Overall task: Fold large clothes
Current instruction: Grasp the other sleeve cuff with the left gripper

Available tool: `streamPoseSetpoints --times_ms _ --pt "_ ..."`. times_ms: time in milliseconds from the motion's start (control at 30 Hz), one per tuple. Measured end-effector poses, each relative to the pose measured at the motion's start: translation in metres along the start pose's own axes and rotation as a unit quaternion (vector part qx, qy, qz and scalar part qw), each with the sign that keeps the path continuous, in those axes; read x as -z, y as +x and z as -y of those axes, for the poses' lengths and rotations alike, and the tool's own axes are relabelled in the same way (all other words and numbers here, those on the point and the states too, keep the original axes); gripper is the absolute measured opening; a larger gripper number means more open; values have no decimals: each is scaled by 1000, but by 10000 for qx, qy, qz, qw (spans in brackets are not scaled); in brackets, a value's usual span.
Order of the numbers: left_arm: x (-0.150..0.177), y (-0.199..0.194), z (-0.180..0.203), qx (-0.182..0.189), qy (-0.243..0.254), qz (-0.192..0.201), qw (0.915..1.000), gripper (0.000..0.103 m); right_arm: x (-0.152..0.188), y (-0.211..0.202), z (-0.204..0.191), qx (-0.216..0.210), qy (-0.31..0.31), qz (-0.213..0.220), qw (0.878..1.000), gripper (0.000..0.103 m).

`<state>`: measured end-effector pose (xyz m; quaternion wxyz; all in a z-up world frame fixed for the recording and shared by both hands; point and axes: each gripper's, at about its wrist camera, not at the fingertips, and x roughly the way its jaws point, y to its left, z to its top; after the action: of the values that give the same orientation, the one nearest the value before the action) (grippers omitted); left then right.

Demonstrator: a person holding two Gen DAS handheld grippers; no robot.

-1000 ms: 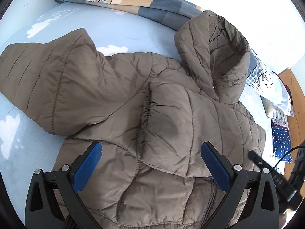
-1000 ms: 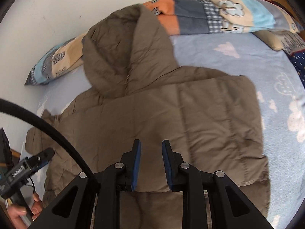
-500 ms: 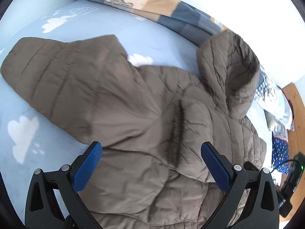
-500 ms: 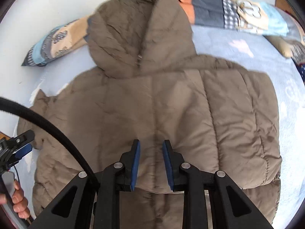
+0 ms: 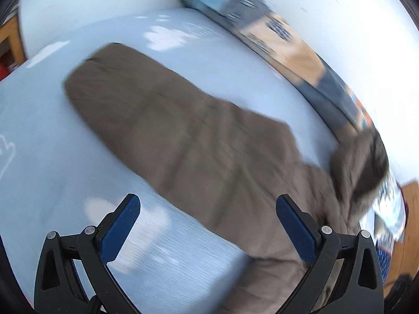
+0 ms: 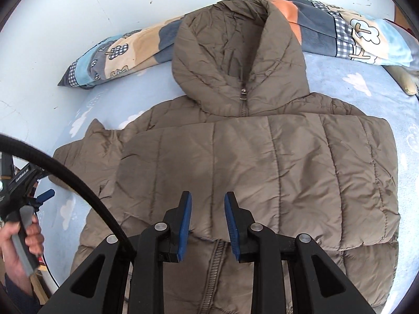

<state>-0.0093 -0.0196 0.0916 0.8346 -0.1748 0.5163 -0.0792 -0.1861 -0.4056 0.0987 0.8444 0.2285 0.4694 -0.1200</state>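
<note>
The brown puffer jacket lies face up on the pale blue bedsheet, hood toward the patchwork quilt, one sleeve folded across the chest. The left gripper hangs over the outstretched sleeve, fingers spread wide, empty. The right gripper hovers over the chest, fingers narrowly parted, gripping nothing.

Brown puffer jacket lies zipped on the blue cloud-print sheet, hood at top centre, one sleeve folded across the chest. Right gripper, lower centre, jaws slightly apart above the fabric, holding nothing. Hand at lower left.
</note>
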Motion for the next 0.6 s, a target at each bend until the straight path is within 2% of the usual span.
streamPoseSetpoints --times_ms 100,233,300,400,500,600 --pt "-20 -4 -45 31 -471 107 9988 103 2 -3 -6 -20 -104 21 9999 31" --pt "-42 -6 -105 267 -1003 284 9942 103 4 -4 -7 -43 -142 21 9999 31" --pt "-50 -6 -128 425 -1233 384 9907 98 5 -4 -7 -46 -154 18 9999 31" --pt "-60 -3 -160 682 -1591 538 9834 85 6 -4 -8 -41 -166 13 9999 31" --pt "-65 9 -182 907 -1945 595 9749 83 6 -2 -11 -47 -183 16 9998 31" --pt "-72 26 -200 1396 -2351 620 9599 81 9 1 -13 -22 -260 -4 9997 31"
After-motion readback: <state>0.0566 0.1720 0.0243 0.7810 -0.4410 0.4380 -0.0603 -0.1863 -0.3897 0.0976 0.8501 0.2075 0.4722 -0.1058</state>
